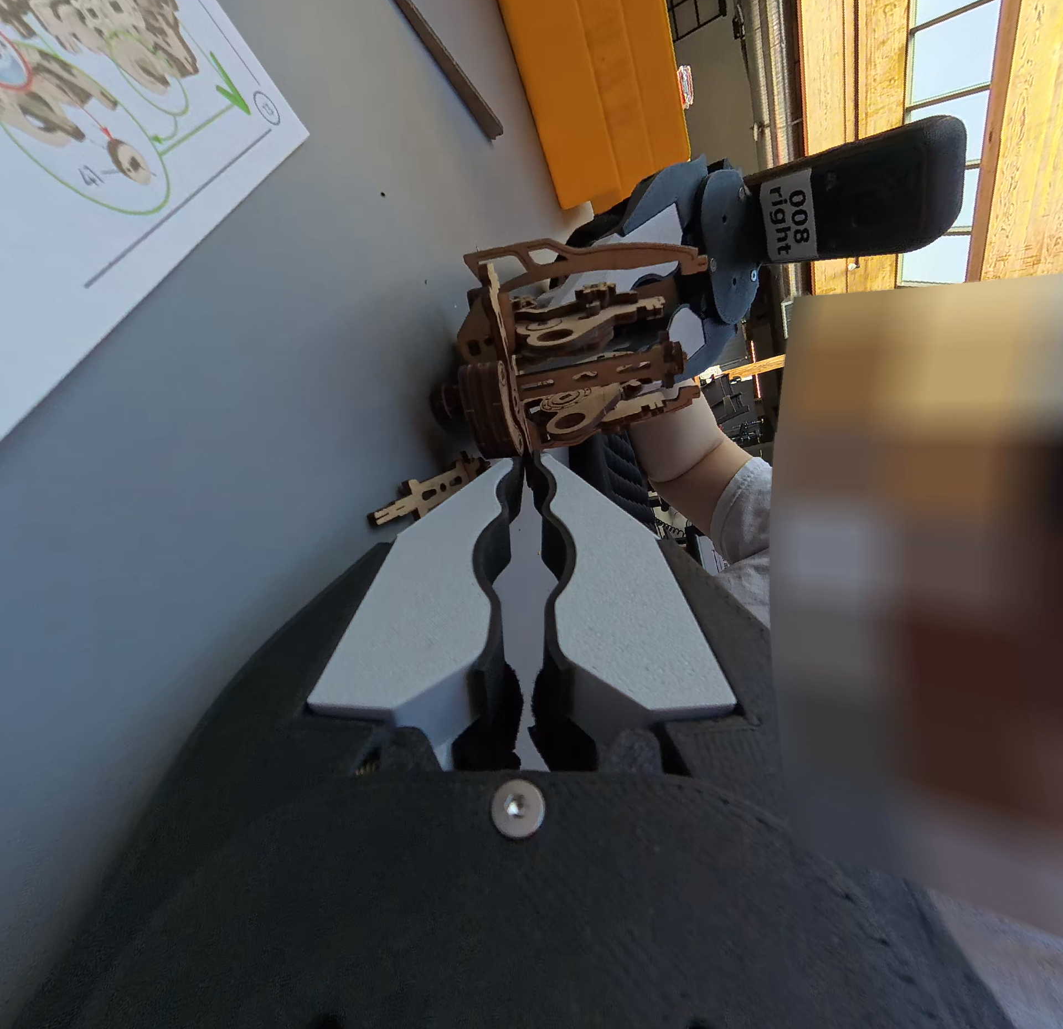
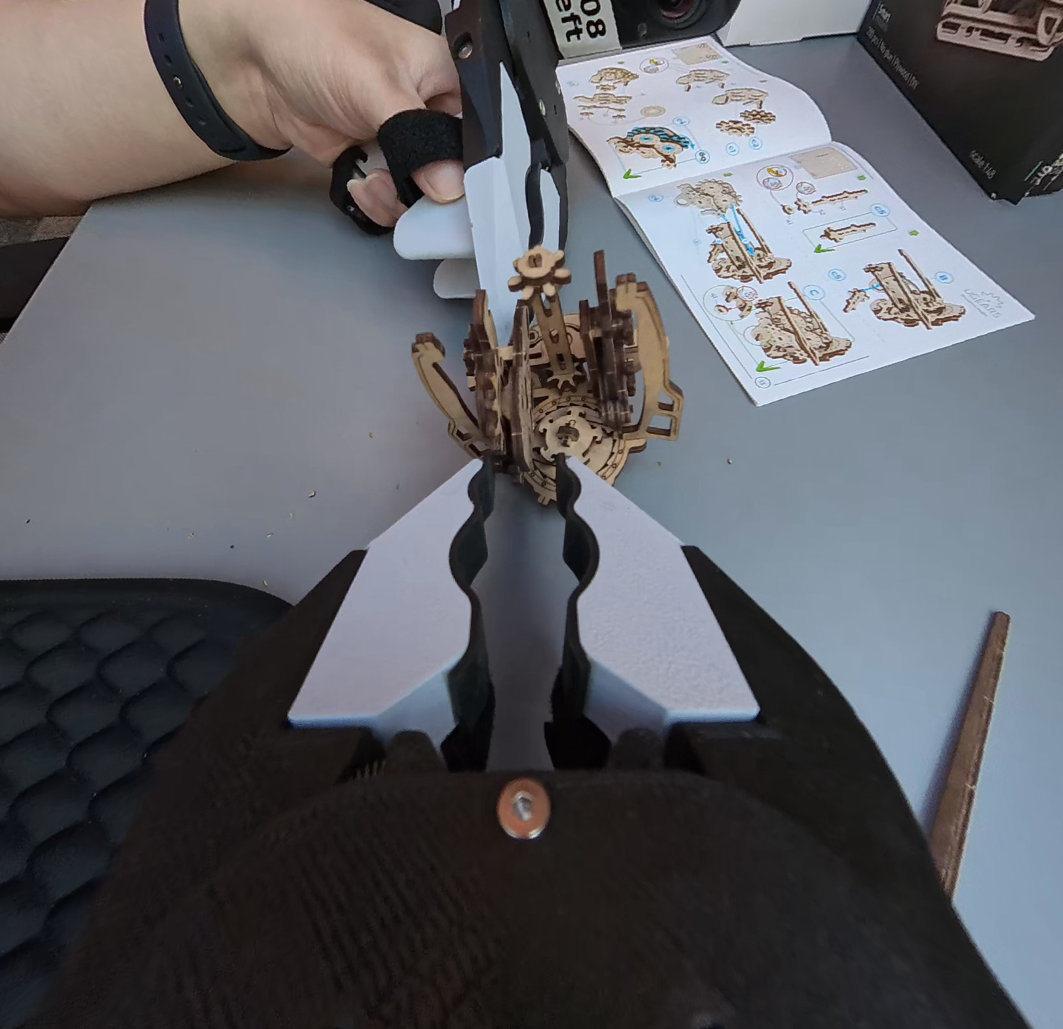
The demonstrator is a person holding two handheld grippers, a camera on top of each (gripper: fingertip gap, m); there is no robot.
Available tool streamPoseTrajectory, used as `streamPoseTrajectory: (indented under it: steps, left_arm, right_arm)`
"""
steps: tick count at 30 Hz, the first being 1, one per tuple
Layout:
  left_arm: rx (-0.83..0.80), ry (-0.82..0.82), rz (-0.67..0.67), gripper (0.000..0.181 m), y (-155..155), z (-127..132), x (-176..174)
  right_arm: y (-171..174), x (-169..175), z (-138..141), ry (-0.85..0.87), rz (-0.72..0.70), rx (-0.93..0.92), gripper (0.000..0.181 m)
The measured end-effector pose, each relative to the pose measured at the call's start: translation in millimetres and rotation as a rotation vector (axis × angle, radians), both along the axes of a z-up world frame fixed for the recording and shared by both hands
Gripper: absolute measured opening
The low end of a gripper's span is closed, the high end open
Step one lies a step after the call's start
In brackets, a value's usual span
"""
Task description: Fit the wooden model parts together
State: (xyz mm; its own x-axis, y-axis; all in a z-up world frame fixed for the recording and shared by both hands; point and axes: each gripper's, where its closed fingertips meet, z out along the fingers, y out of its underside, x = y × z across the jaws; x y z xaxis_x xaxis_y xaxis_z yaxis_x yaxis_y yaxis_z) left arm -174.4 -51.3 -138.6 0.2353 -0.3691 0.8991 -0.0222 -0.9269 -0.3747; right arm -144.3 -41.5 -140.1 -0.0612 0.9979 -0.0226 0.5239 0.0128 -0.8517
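Your right gripper (image 2: 520,466) clamps the wooden model (image 2: 552,380) on the grey table (image 2: 201,397). Your left gripper (image 2: 546,236) pinches its gear-topped piece (image 2: 539,273), seemingly, nearly closed.

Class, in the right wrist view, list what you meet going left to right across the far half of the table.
Wristband → hand → left gripper → wooden model → instruction booklet → dark box.
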Motion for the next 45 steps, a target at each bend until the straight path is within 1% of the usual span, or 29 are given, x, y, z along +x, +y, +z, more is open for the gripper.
streamPoseTrajectory:
  steps: [3, 5, 12, 19, 26, 30, 34, 40, 43, 45]
  left_arm:
    - [0.000, 0.000, 0.004, 0.001, 0.4, -0.1, -0.1]
    - [0.000, -0.004, 0.014, 0.001, 1.6, 0.1, -0.4]
    - [-0.002, -0.004, 0.016, 0.001, 2.0, -0.3, -0.8]
    - [-0.004, -0.003, 0.006, 0.001, 1.1, -0.1, -0.5]
    - [0.027, 0.022, 0.024, 0.007, 3.4, 1.2, -5.9]
    - [0.004, -0.001, 0.018, 0.006, 5.5, 1.3, -4.3]
    - [0.009, 0.013, 0.001, 0.002, 4.8, -0.3, -1.1]
    - [0.004, 0.013, -0.018, 0.002, 2.7, -1.0, 2.4]
    - [-0.002, 0.003, -0.020, 0.007, 0.4, 1.5, 0.2]
    - [0.003, -0.014, 0.002, 0.011, 0.6, 7.1, -6.0]
  right_arm:
    - [0.3, -1.8, -6.5, -0.043, -0.005, 0.034, 0.017]
    - [1.7, -3.6, -4.2, -0.026, -0.014, 0.081, 0.011]
    - [0.4, -6.2, -5.5, -0.035, -0.020, 0.113, 0.011]
    - [-0.8, -5.7, -5.3, -0.031, 0.002, 0.121, 0.011]
    - [-1.4, -5.5, -5.0, -0.029, 0.015, 0.126, 0.011]
    - [-0.6, -5.2, -4.0, -0.021, 0.022, 0.127, 0.010]
    - [0.4, -6.1, -4.2, -0.022, 0.022, 0.146, 0.010]
    - [0.2, -5.3, -4.6, -0.023, 0.031, 0.176, 0.010]
    - [-0.3, -4.0, -4.8, -0.023, 0.037, 0.189, 0.011]
    - [-1.5, -1.5, -4.7, -0.021, 0.049, 0.185, 0.011]
